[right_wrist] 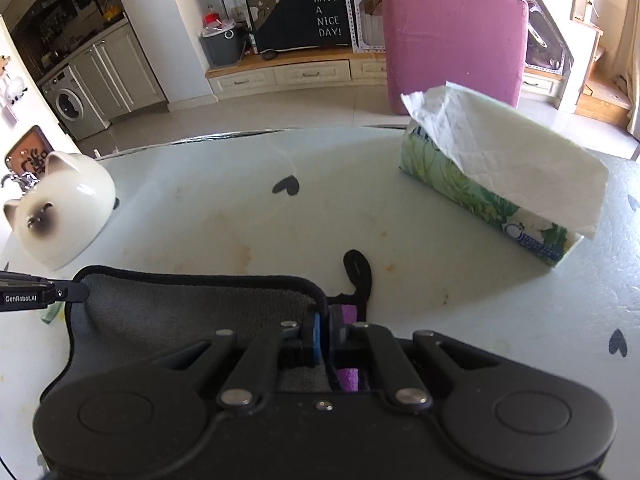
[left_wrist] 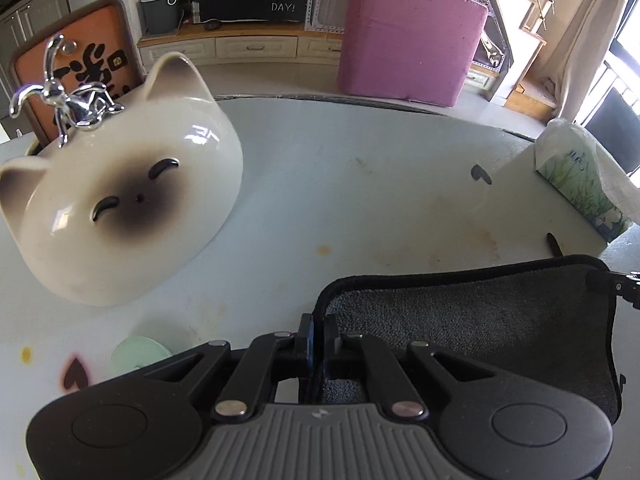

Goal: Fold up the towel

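Towel (left_wrist: 480,320), grey with black edging, lies on the counter (left_wrist: 340,184) between a cat-faced bowl (left_wrist: 120,200) and tissue box (right_wrist: 500,184); left hand-held gripper (left_wrist: 319,340) pinches its left corner, right hand-held gripper (right_wrist: 325,334) its right.

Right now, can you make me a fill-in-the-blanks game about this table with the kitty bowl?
1. Each tool, left tool and right tool, is shut on a corner of the dark grey ____.
2. The white bowl has the face of a ____.
3. The tissue box has a ____ leaf pattern.
4. The chair behind the table is ____.

Missing words: towel; cat; green; pink
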Motion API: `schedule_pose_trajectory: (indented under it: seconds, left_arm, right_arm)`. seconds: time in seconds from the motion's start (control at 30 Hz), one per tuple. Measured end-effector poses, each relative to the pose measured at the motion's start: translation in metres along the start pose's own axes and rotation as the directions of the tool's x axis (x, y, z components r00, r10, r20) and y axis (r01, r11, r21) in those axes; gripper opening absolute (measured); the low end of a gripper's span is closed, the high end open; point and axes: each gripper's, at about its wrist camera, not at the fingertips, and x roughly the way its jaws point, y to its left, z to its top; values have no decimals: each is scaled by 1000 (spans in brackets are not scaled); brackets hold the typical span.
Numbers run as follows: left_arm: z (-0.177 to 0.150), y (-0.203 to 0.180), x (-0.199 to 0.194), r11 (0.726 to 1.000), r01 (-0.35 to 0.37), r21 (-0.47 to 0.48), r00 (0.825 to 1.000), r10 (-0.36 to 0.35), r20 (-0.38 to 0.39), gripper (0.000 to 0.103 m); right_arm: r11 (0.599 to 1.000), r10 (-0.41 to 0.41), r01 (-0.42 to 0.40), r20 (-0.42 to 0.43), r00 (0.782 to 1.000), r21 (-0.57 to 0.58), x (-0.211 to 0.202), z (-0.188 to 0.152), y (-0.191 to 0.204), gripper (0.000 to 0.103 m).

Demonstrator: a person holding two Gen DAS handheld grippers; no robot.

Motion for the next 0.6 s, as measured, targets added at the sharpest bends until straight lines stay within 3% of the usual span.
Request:
schedule_pose_trajectory:
  seconds: [0.07, 0.13, 0.17, 0.2, 0.27, 0.4, 0.47, 0.6]
  left_arm:
    - [1, 0, 1, 1000, -6, 7, 1000, 6, -4, 6]
    - [2, 0, 2, 999, -33, 11, 999, 33, -11, 14]
    - [2, 0, 2, 998, -57, 9, 998, 57, -21, 33]
    - [1, 1, 2, 997, -78, 7, 997, 78, -29, 61]
    - [-1, 3, -2, 994, -112, 8, 994, 112, -19, 84]
    - [-3, 3, -9, 997, -73, 30, 997, 74, -37, 84]
    - [-4, 0, -14, 997, -67, 49, 997, 69, -39, 88]
    - [-6, -3, -23, 997, -52, 64, 998, 55, -45, 94]
  right_arm:
    - [1000, -5, 5, -6, 1000, 2, 3, 0, 0, 5]
    - [1000, -13, 13, -10, 1000, -1, 4, 0, 1, 6]
    - [1000, -24, 24, -11, 1000, -3, 5, 0, 1, 15]
    - [999, -38, 38, -10, 999, -5, 5, 0, 2, 22]
    - [998, -62, 62, -5, 998, -4, 3, 0, 2, 51]
    - [999, -49, 49, -12, 999, -6, -4, -2, 0, 54]
    - [999, -40, 40, -14, 999, -5, -7, -3, -1, 67]
    - [1000, -26, 26, -14, 1000, -3, -15, -7, 0, 78]
